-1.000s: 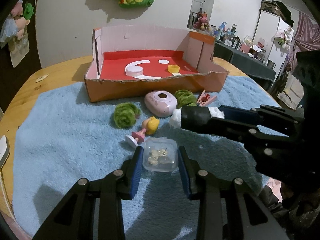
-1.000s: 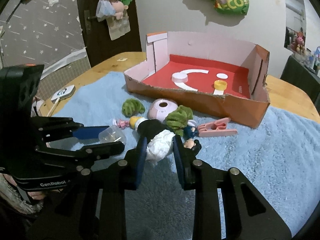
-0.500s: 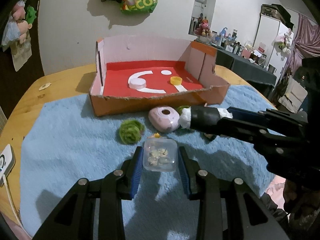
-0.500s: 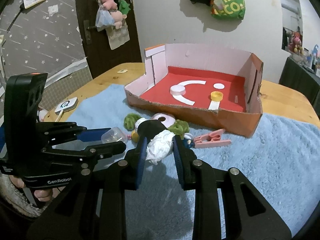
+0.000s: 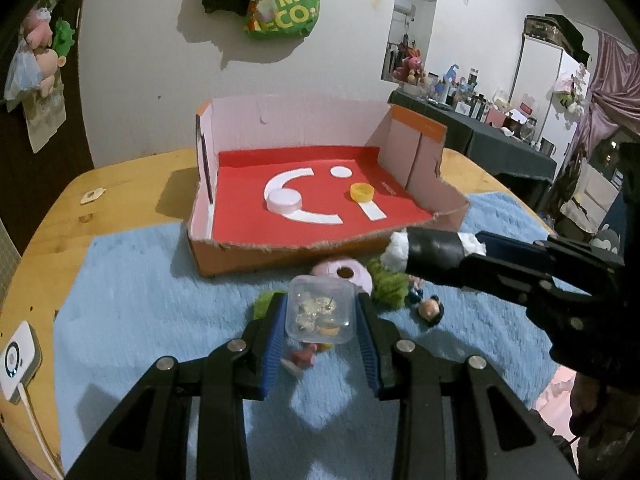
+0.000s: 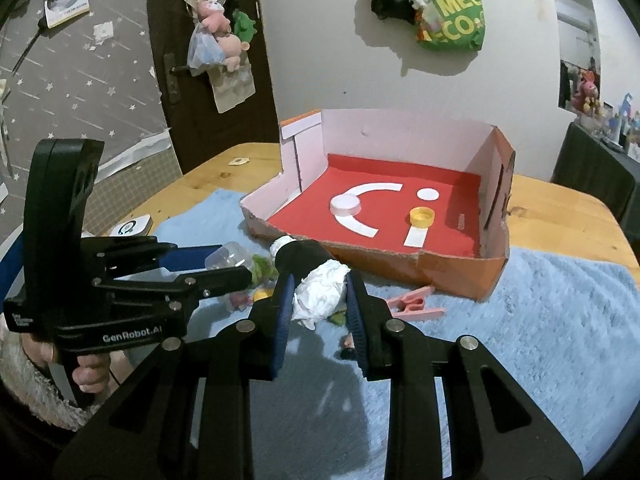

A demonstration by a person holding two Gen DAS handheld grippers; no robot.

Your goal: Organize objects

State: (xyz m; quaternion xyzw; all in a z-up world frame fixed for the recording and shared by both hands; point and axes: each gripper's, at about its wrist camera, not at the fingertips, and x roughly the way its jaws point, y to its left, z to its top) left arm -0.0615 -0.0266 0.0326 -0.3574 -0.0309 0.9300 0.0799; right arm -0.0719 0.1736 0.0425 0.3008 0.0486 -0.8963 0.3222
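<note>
My left gripper (image 5: pixel 320 312) is shut on a small clear plastic box (image 5: pixel 320 309) with trinkets inside, held above the blue towel (image 5: pixel 140 300). My right gripper (image 6: pixel 318 294) is shut on a black roll stuffed with white tissue (image 6: pixel 316 280), also lifted; it shows in the left wrist view (image 5: pixel 432 254). Ahead stands an open cardboard box with a red floor (image 5: pixel 312 204), also in the right wrist view (image 6: pixel 400 208), holding a white lid (image 5: pixel 283 200) and a yellow cap (image 5: pixel 362 192).
On the towel before the box lie a pink round case (image 5: pixel 340 274), green fuzzy balls (image 5: pixel 388 284), a pink clothespin (image 6: pixel 416 306), a small doll head (image 5: pixel 430 310) and a pink-yellow toy (image 5: pixel 304 356). A white device (image 5: pixel 16 356) sits at the wooden table's left edge.
Both grippers have risen off the towel with their objects and moved forward toward the cardboard box. The toys on the towel stayed where they were.
</note>
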